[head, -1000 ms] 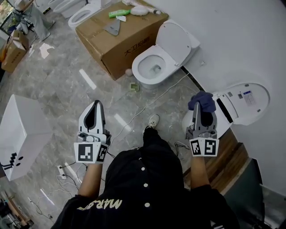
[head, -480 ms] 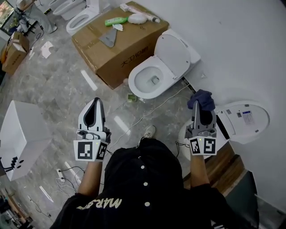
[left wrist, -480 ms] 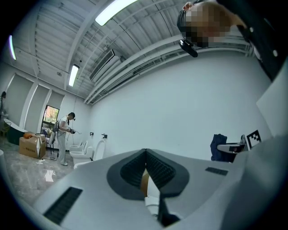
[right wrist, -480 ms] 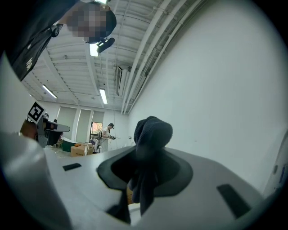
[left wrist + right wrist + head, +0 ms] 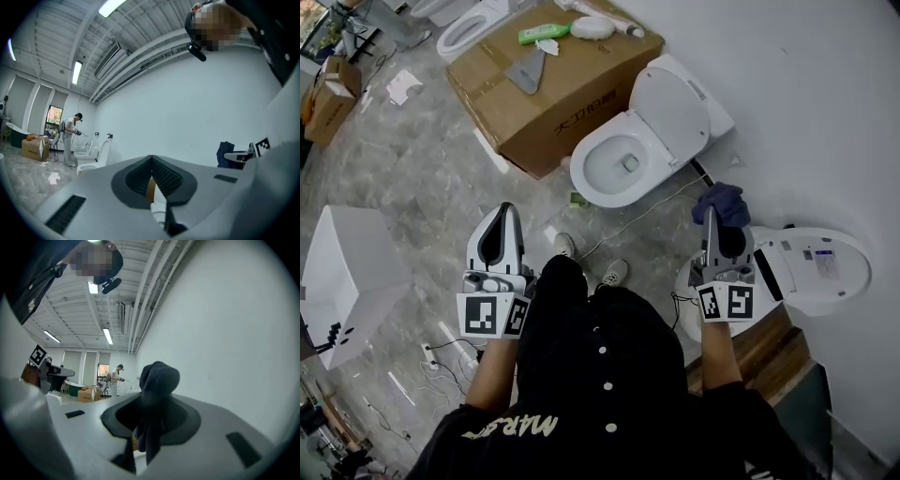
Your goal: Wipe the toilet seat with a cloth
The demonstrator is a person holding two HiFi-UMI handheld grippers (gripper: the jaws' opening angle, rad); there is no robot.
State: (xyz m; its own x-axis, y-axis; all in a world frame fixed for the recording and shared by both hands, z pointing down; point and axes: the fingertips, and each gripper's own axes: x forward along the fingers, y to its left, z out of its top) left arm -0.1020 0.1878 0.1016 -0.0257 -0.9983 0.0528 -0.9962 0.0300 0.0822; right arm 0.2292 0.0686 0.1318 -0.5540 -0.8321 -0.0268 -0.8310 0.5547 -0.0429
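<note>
One fold of cloth (image 5: 724,201) is clamped in the right gripper's (image 5: 711,217) fingers and may slip during wiping; the left gripper's (image 5: 502,210) fingers are together, empty.

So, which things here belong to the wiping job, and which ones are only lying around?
For the job:
- dark blue cloth, clamped in the right gripper
- near toilet, probably the one to wipe

Lying about:
- cardboard box
- green bottle
- second toilet
- white box
- left gripper, shut and empty

Bright, even light from ceiling strip lights (image 5: 77,72); gripper views fisheye-warped, black-cornered.
</note>
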